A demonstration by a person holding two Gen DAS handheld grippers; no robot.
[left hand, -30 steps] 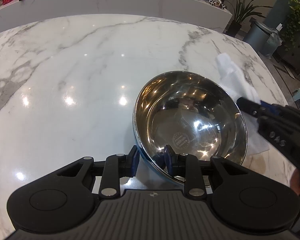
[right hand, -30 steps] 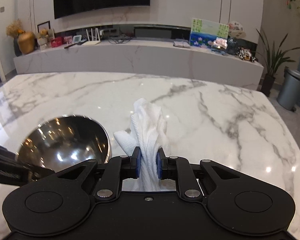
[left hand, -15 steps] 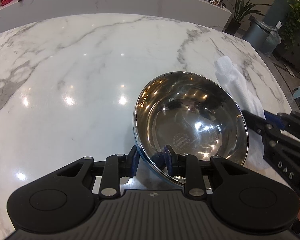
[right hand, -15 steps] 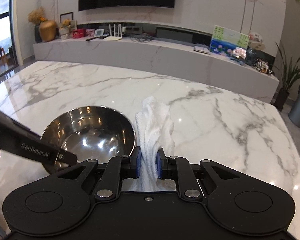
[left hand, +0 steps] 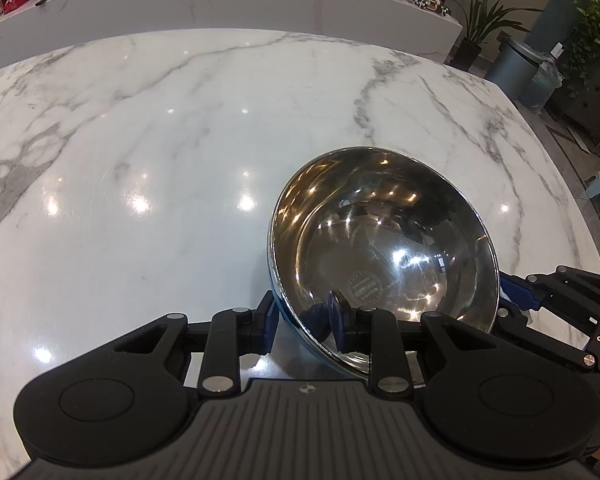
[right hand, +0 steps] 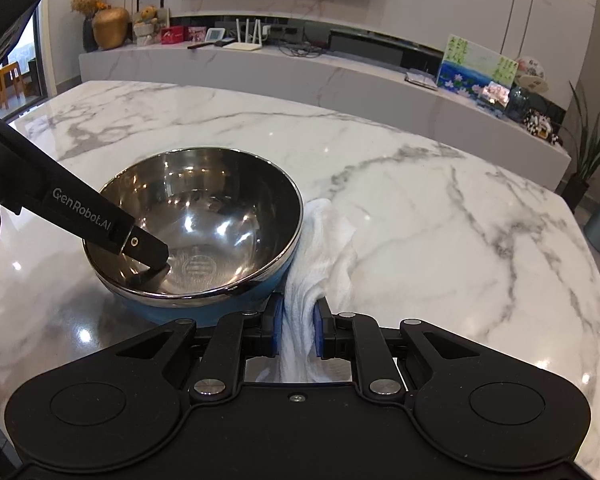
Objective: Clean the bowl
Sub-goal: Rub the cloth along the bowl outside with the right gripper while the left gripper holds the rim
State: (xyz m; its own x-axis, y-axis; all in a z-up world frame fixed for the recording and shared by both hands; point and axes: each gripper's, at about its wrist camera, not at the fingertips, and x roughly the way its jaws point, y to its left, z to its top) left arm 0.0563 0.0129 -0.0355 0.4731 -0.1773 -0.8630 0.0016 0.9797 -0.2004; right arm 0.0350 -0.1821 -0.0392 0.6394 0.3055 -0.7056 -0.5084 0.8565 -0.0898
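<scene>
1. The steel bowl (right hand: pixel 196 224) stands on the marble counter (right hand: pixel 440 216), tipped so its mouth leans toward the right tongs (right hand: pixel 296 330). Its blue outer wall shows low on the near side.

2. From the right tongs the bowl lies just ahead and to the left, very near. The white cloth (right hand: pixel 324 248) they carry runs forward along the bowl's right flank, touching or nearly touching the outer wall, and none of it is inside yet. To wipe, I judge the cloth must go up over the rim and leftward into the hollow.

3. The cloth's long axis runs straight away from the right tongs, roughly along their pointing line. Its far end lies bunched on the counter beside the bowl.

4. The right tongs are clamped on the cloth, the blue pads pinching its near end with little gap.

5. The left tongs (left hand: pixel 302 320) straddle the bowl's near rim, one finger outside the wall and one inside. Their jaws are opening, and whether the pads press on the metal I cannot tell.

6. The right hand is the nearer one for the wipe; the left looks placed to steady the bowl.
</scene>
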